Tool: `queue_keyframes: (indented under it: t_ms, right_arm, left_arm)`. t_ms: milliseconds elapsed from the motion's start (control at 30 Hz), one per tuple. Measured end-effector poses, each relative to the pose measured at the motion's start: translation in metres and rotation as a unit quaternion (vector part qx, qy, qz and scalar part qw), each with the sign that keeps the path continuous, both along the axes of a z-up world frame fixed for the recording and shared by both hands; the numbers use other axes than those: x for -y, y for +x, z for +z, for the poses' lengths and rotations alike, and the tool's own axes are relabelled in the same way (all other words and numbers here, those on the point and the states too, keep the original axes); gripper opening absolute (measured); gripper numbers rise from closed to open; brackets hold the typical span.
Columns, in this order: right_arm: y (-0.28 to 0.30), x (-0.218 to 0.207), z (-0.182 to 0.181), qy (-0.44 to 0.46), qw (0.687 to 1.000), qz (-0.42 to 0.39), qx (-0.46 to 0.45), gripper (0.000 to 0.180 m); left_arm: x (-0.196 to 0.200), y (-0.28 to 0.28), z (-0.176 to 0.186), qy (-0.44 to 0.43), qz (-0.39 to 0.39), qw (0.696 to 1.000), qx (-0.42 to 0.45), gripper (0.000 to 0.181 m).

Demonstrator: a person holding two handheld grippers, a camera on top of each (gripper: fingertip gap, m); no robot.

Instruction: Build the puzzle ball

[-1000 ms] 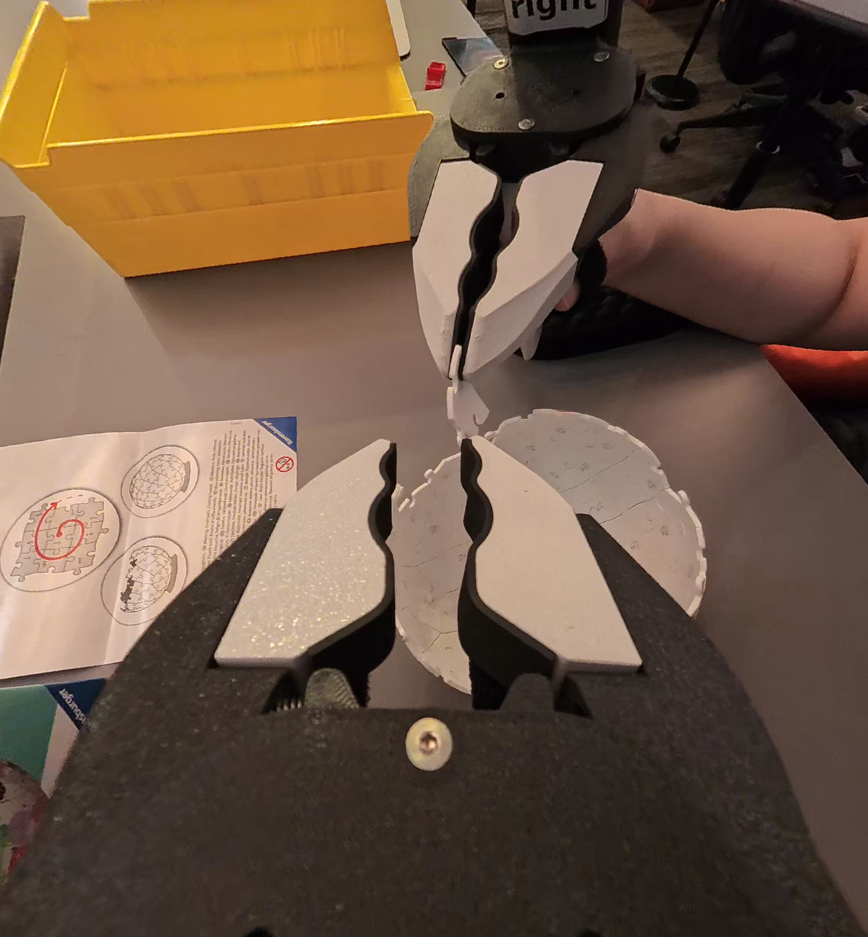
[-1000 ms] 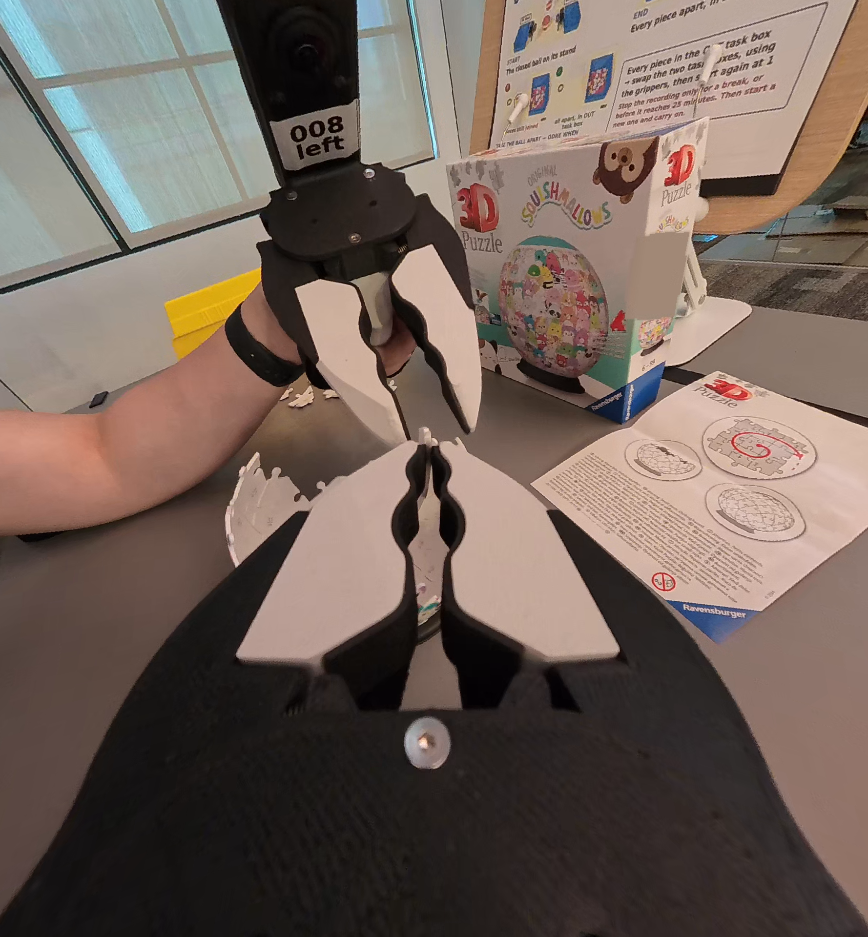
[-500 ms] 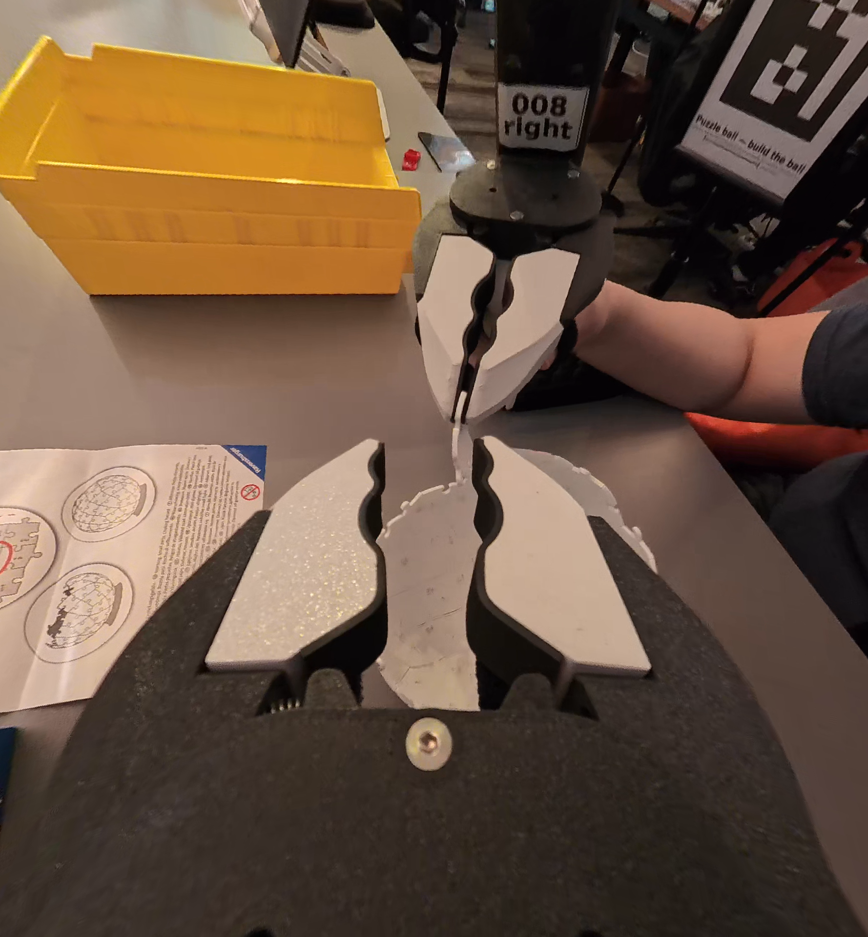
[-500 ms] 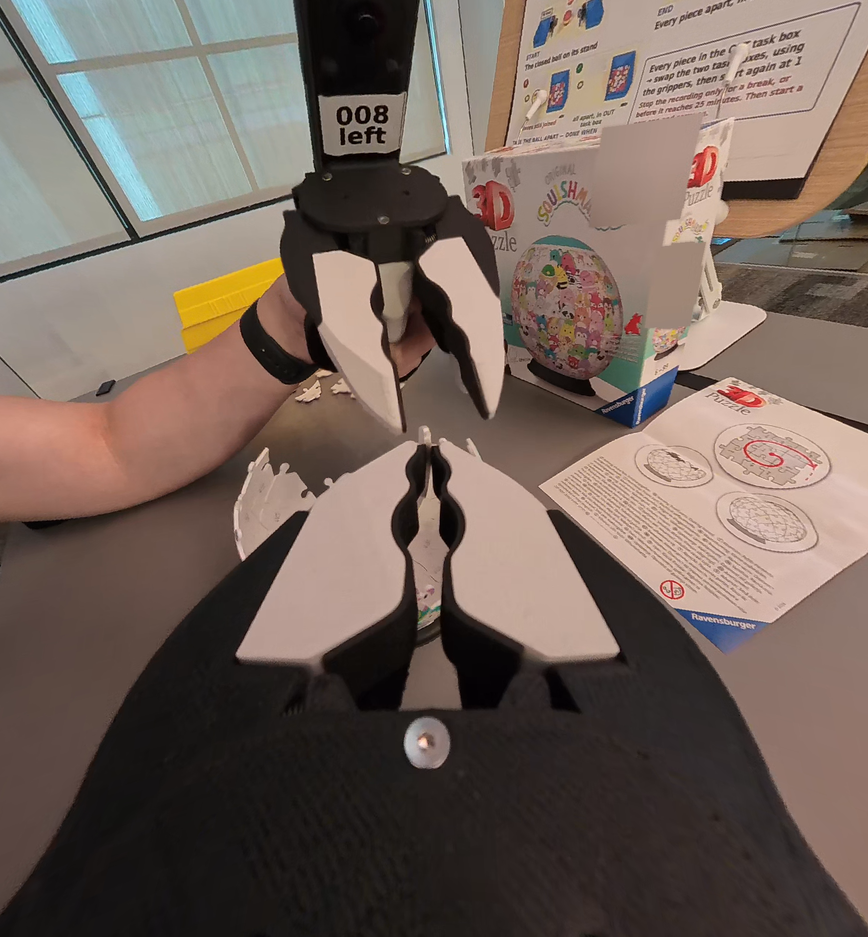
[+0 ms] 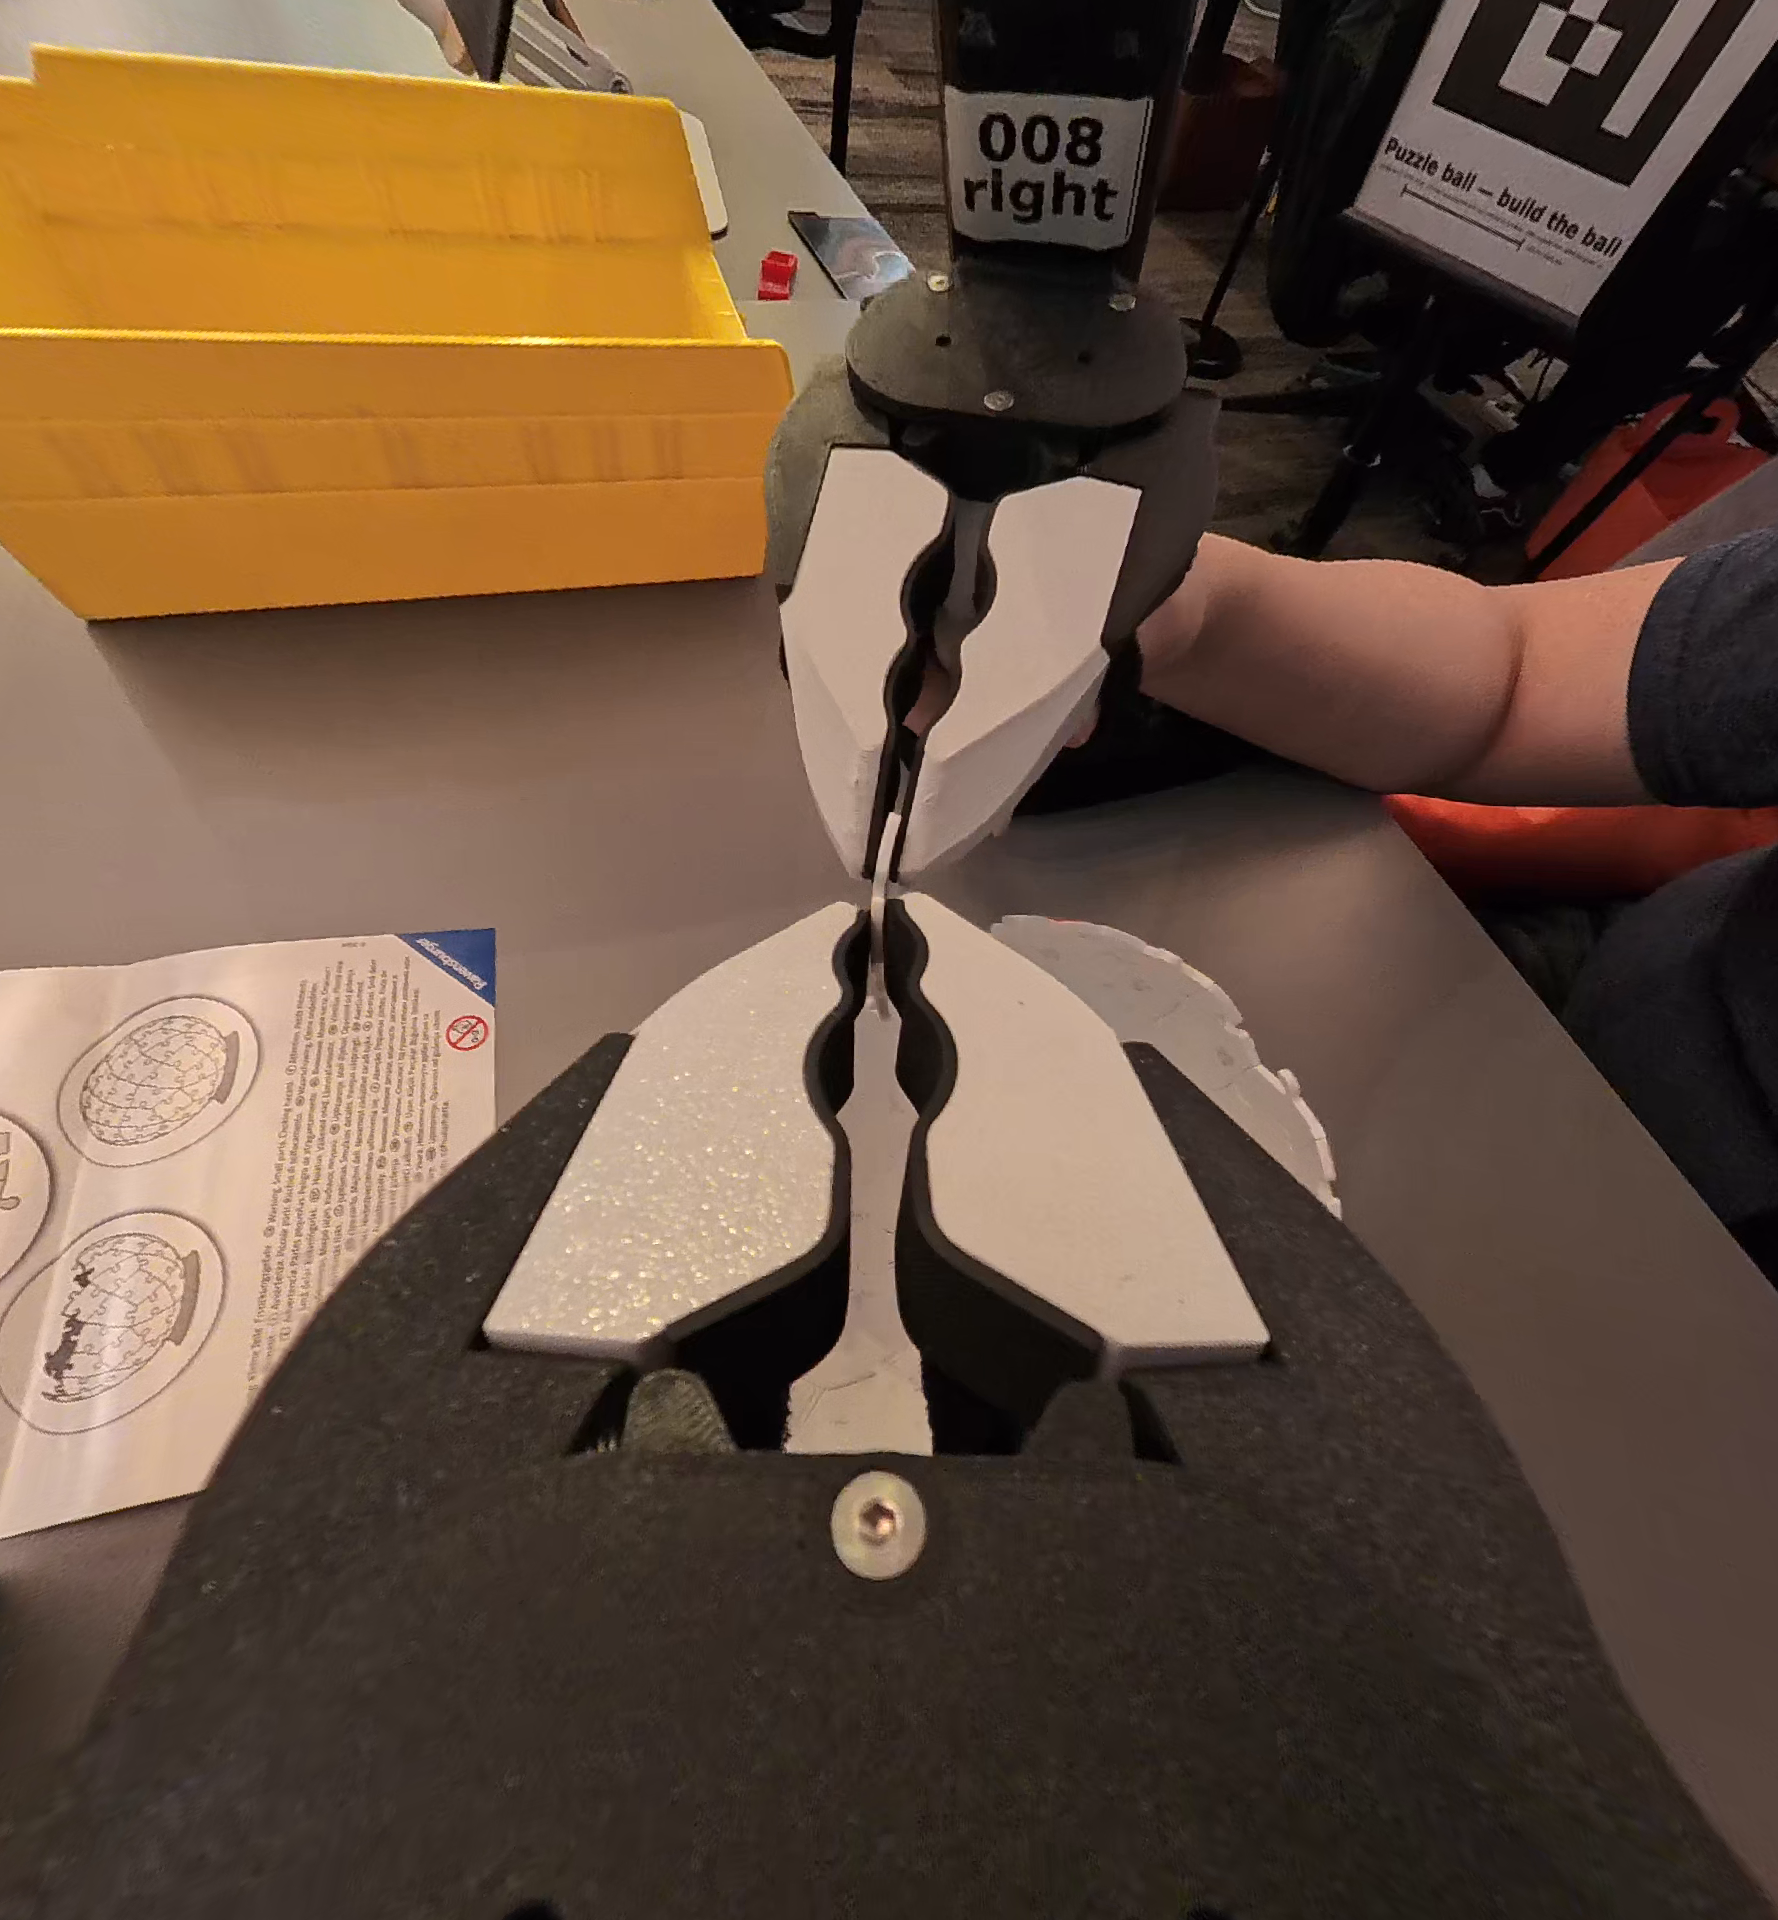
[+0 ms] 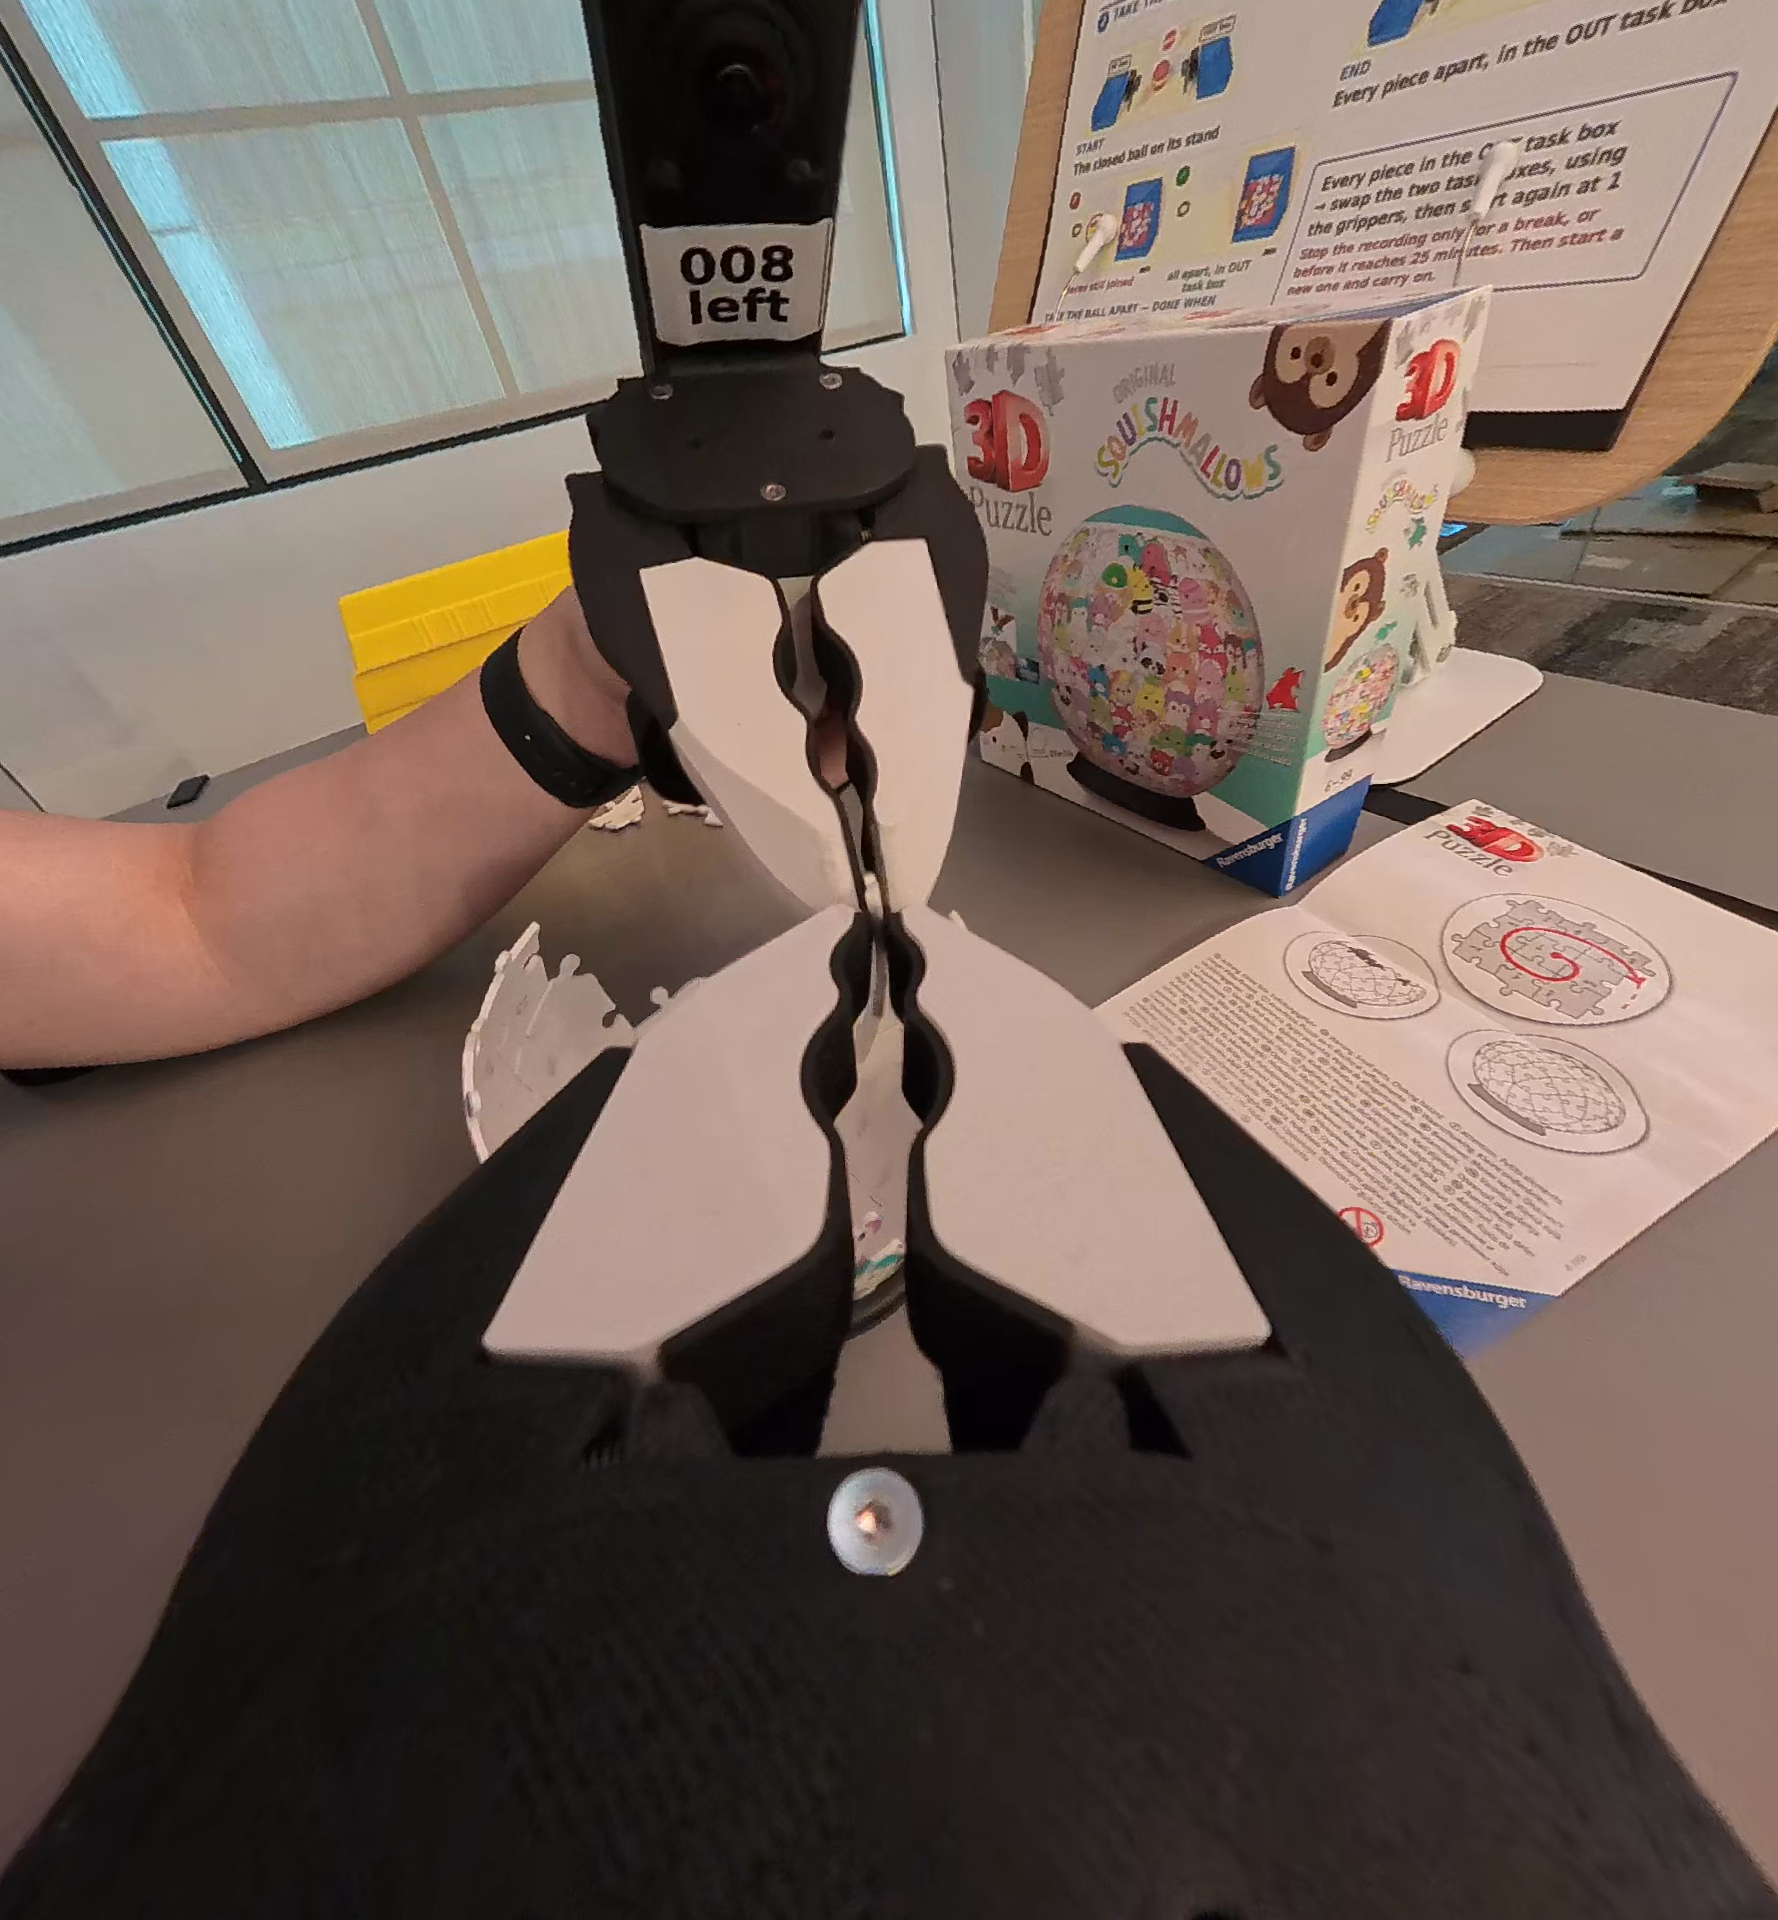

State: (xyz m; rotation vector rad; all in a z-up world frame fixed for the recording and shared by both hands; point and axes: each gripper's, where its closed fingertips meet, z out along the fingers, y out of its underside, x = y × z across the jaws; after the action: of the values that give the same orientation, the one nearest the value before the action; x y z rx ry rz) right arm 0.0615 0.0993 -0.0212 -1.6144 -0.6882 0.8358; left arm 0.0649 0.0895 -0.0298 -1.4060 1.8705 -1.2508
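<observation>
Both grippers point(image 5: 877, 914) point(image 6: 869, 920) tip-to-tip on puzzle piece point(image 5: 880, 940) (edge-on, upright).

1. A yellow plastic bin point(image 5: 345, 343) stands open on the grey tabletop point(image 5: 449, 748), far left in the left wrist view.
2. A small red object point(image 5: 779, 272) lies beyond the bin's right end, beside a dark flat item point(image 5: 854, 260).
3. A black-and-white marker sign point(image 5: 1550, 135) stands past the tabletop's edge.
4. In the right wrist view, a poster board point(image 6: 1384, 156) rises behind the tabletop, and large windows point(image 6: 241, 208) fill the left background.
</observation>
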Motion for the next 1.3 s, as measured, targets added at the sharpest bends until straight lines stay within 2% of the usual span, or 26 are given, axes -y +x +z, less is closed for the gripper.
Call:
queue_keyframes:
  t_ms: [167,400,633,700,767,833,900,933,1100,1200,1300]
  right_arm:
    - [0.007,-0.004,0.004,-0.004,1.0,-0.017,-0.02,0.013]
    - [0.005,-0.006,-0.002,-0.045,0.998,-0.003,-0.051,0.013]
    - [0.002,-0.005,0.001,-0.06,0.994,0.013,-0.085,0.013]
    - [0.003,-0.006,0.002,-0.059,0.994,0.011,-0.092,0.003]
    - [0.003,-0.004,0.004,-0.059,0.993,0.015,-0.096,0.003]
    - [0.003,-0.003,0.004,-0.067,0.992,0.021,-0.101,0.003]
    - [0.005,-0.004,0.004,-0.07,0.992,0.016,-0.103,0.003]
    - [0.006,-0.004,0.003,-0.072,0.992,0.015,-0.101,0.003]
    - [0.004,-0.004,0.0,-0.077,0.993,0.016,-0.087,0.003]
    - [0.002,-0.003,-0.004,-0.078,0.994,0.017,-0.071,0.003]
    - [0.002,-0.003,-0.007,-0.076,0.995,0.013,-0.055,0.003]
  left_arm:
    - [-0.011,0.0,0.005,-0.011,0.025,1.0,0.015,0.002]
    - [-0.017,0.001,0.015,-0.053,0.037,0.997,0.042,0.002]
    - [-0.012,0.003,0.02,-0.058,0.028,0.996,0.059,0.002]
    - [-0.01,0.004,0.02,-0.06,0.023,0.996,0.059,0.002]
    - [-0.008,0.003,0.021,-0.07,0.017,0.996,0.061,0.002]
    - [-0.007,0.0,0.021,-0.083,0.009,0.995,0.054,0.006]
    - [-0.014,0.0,0.021,-0.088,0.028,0.995,0.049,0.021]
    - [-0.016,-0.001,0.021,-0.092,0.031,0.994,0.05,0.022]
    - [-0.013,-0.002,0.014,-0.081,0.02,0.996,0.035,0.016]
    - [-0.006,-0.002,0.005,-0.056,0.001,0.998,0.013,0.002]
    - [-0.006,-0.002,0.0,-0.037,0.003,0.999,0.004,0.002]
